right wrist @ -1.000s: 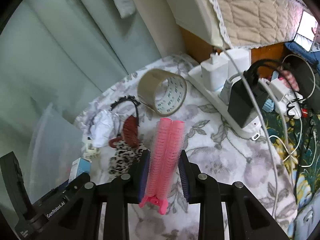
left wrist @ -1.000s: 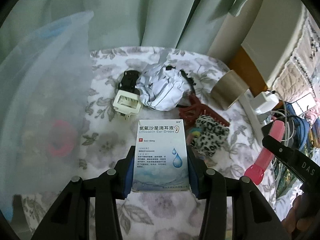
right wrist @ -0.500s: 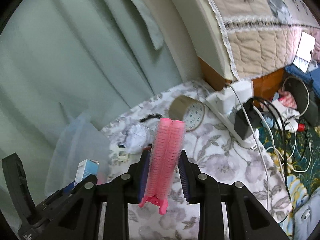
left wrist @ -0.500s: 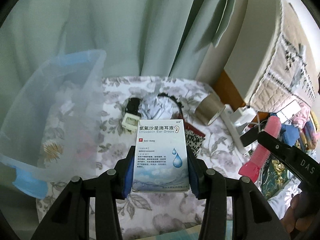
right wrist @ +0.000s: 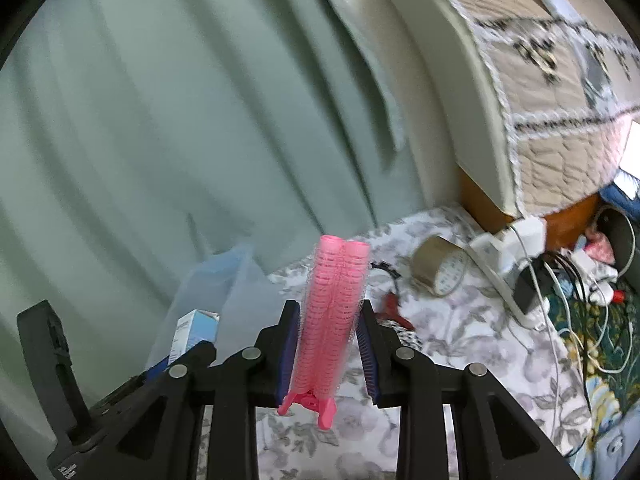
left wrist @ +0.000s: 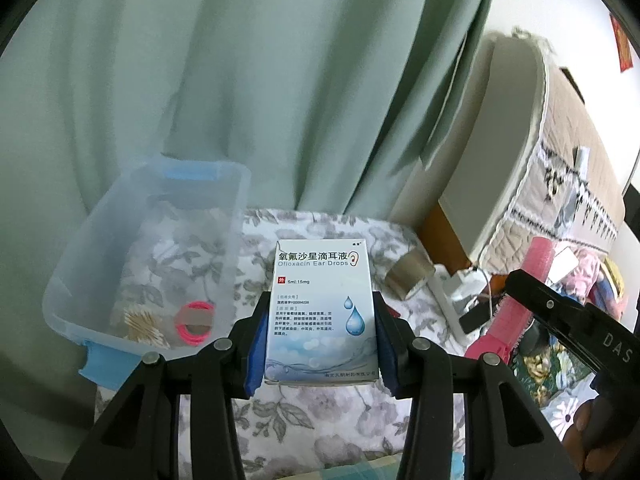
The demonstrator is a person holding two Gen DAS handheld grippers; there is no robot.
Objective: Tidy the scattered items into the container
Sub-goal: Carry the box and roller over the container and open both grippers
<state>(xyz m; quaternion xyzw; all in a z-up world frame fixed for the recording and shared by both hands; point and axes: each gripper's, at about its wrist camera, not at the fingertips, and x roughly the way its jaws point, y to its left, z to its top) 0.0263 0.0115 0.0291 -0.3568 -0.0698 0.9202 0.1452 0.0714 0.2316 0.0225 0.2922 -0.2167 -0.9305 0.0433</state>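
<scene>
My left gripper point(left wrist: 318, 312) is shut on a white and blue ear drops box point(left wrist: 322, 312), held above the floral table. To its left stands a clear plastic container point(left wrist: 100, 252) with a pink ring point(left wrist: 195, 323) and cotton swabs point(left wrist: 144, 326) inside. My right gripper point(right wrist: 328, 320) is shut on a pink hair roller clip point(right wrist: 330, 320); that clip point(left wrist: 516, 304) also shows at the right of the left wrist view. The box point(right wrist: 192, 334) and container point(right wrist: 216, 292) appear at the left of the right wrist view.
A brown tape roll point(right wrist: 438, 270), a red comb point(right wrist: 394, 308), a black hair band point(right wrist: 384, 268) and a leopard-print item point(right wrist: 408, 336) lie on the floral cloth point(right wrist: 460, 332). A white power strip point(right wrist: 504, 280) with chargers and cables lies at the right. Green curtain point(left wrist: 240, 80) behind, bed point(left wrist: 560, 184) to the right.
Both grippers have risen with their items, so the table looks smaller and farther. The container's inside has come into view on the left.
</scene>
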